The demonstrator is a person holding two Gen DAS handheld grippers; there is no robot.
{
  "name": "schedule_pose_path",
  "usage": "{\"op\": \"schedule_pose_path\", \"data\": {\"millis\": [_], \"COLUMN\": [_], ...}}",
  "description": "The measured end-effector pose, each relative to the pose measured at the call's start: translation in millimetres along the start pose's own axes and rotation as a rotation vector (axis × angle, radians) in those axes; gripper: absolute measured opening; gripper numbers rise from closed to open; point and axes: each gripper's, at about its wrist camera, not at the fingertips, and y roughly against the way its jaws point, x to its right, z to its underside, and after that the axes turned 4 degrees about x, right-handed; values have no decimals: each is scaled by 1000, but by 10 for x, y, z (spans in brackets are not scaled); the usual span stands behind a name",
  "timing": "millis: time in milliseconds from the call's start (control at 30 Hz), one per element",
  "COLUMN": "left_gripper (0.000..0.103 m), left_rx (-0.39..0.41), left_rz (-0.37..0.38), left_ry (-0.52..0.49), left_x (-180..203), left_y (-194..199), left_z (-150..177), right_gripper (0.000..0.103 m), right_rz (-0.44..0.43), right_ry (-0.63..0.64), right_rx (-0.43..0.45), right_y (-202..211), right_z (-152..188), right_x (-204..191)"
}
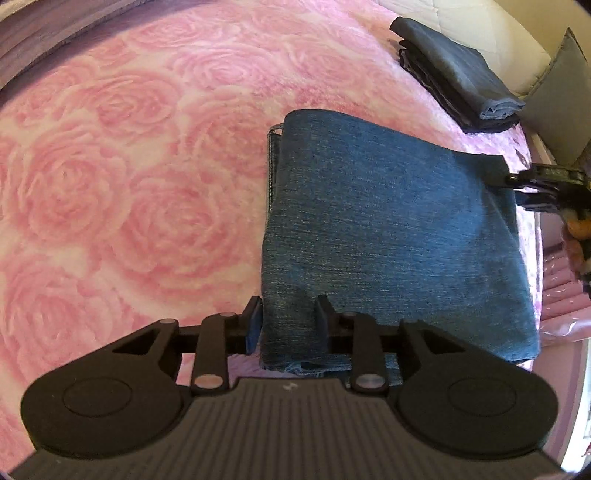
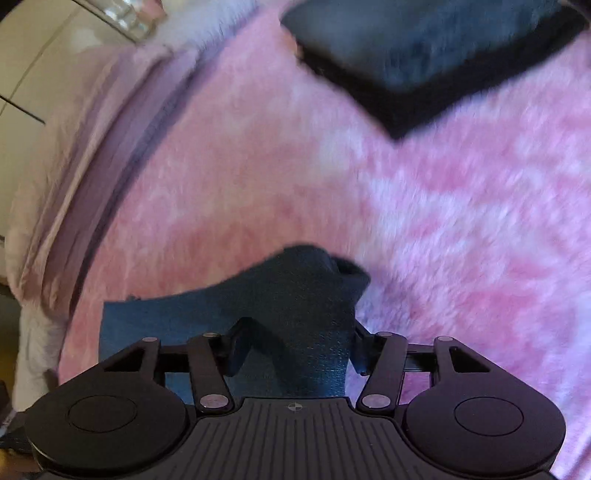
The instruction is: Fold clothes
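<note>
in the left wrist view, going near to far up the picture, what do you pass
left tool with the near edge of the folded blue denim piece between its fingers → pink rose-patterned fluffy blanket → stack of folded dark clothes → cream bedding at the far edge

Two hand-held grippers are showing: the left hand-held gripper and the right hand-held gripper. One blue denim garment is lying folded on one pink rose-patterned blanket. One stack of dark folded clothes is sitting farther back on it; how many pieces are making up that stack cannot be told. One grey cushion is leaning beside the stack.
</note>
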Motion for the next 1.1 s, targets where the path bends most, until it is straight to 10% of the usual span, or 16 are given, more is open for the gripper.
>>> {"op": "schedule_pose_path", "data": {"millis": [167,467,633,1100], "left_gripper": [21,20,20,21], "left_rx": [73,-3,-20,-53], "left_rz": [7,13,-2,-118], "left_ry": [-224,-329,-365,-436], "left_x": [342,361,425,716], "left_y": [339,-192,-107,-63], "left_z": [-67,119,123,262], "right_gripper": [56,56,56,56], "right_rz": [-35,60,167,56], "right_ry": [16,385,447,397], "right_rx": [196,-73,-128,-64], "right_y": [779,482,598,787], "right_z": [700,1874,1972,1777], "right_x": [-298,-458,-376,-884]}}
